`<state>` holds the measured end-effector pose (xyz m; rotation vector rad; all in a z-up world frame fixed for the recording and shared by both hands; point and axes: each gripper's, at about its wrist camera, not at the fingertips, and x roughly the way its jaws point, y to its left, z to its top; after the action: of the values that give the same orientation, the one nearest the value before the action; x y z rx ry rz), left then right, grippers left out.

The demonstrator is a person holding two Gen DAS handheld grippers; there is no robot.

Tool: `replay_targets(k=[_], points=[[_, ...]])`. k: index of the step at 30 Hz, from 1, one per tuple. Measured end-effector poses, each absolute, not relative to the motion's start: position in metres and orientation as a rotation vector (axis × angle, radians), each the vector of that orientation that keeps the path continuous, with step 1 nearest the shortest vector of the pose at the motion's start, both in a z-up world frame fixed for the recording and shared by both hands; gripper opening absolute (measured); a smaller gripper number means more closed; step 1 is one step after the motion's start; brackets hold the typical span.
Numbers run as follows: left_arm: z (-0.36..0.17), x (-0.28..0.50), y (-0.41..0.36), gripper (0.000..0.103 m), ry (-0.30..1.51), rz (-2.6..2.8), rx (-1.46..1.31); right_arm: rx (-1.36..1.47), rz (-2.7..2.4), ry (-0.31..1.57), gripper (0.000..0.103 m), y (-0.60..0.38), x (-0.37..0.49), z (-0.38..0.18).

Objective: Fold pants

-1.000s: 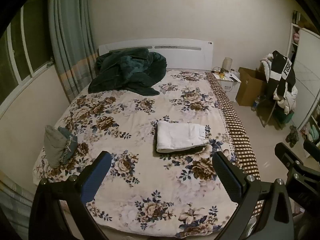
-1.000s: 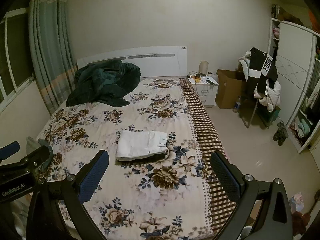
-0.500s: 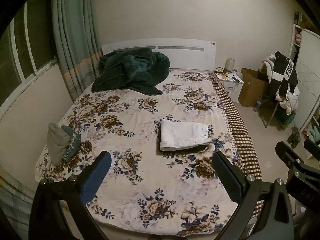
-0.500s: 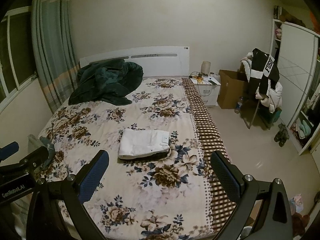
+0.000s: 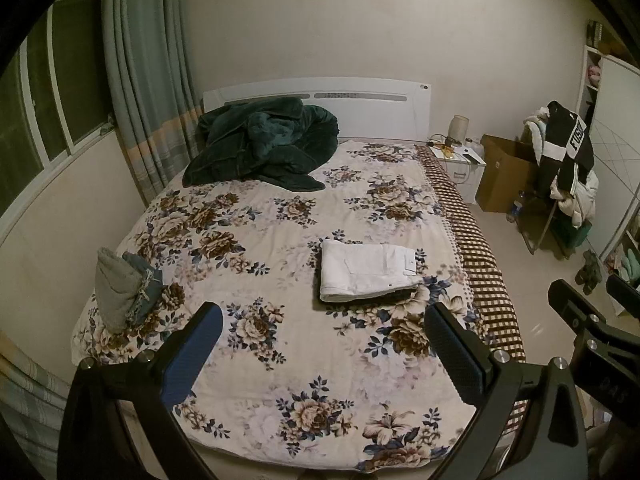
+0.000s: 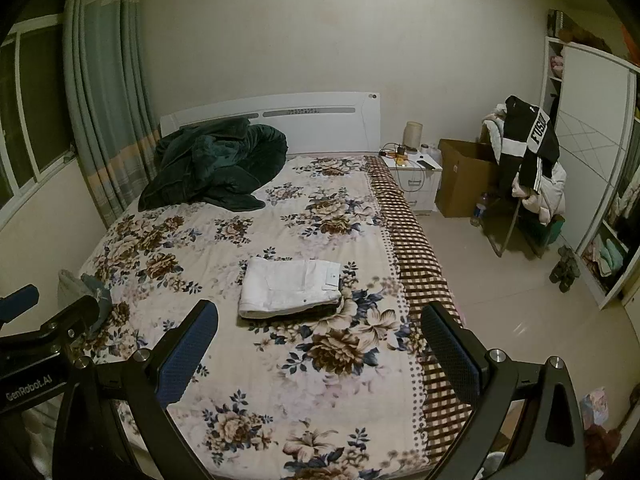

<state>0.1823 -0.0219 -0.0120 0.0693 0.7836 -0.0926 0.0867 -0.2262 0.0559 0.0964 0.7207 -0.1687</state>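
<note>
White pants (image 5: 368, 270) lie folded in a neat rectangle on the floral bedspread (image 5: 256, 208), right of the bed's middle; they also show in the right wrist view (image 6: 290, 286). A dark garment edge peeks out under them. My left gripper (image 5: 322, 334) is open and empty, held back over the foot of the bed, well short of the pants. My right gripper (image 6: 320, 334) is open and empty, also at the foot of the bed. Each gripper shows at the edge of the other's view.
A dark green blanket (image 5: 264, 144) is heaped by the headboard. A folded grey-blue cloth (image 5: 124, 286) stands at the bed's left edge. Right of the bed are a nightstand (image 6: 416, 176), a cardboard box (image 6: 464, 176), a clothes-laden chair (image 6: 528, 168) and a wardrobe (image 6: 592, 160).
Both grippers have drawn back and up from the bed, so the bed and pants look smaller and farther. The pants have not moved. Both stay open.
</note>
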Motion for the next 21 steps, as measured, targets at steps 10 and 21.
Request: replay_targets(k=[10,21], points=[[-0.0090,0.1835,-0.0234,0.103,0.782,-0.103,0.070,0.096,-0.170,0.720,0.103,-0.2263,0.0855,0.0557],[-0.0069,0.1865,-0.0228,0.103,0.782,-0.104,0.072,0.096,-0.171,0.720,0.103,-0.2254,0.0845,0.0556]])
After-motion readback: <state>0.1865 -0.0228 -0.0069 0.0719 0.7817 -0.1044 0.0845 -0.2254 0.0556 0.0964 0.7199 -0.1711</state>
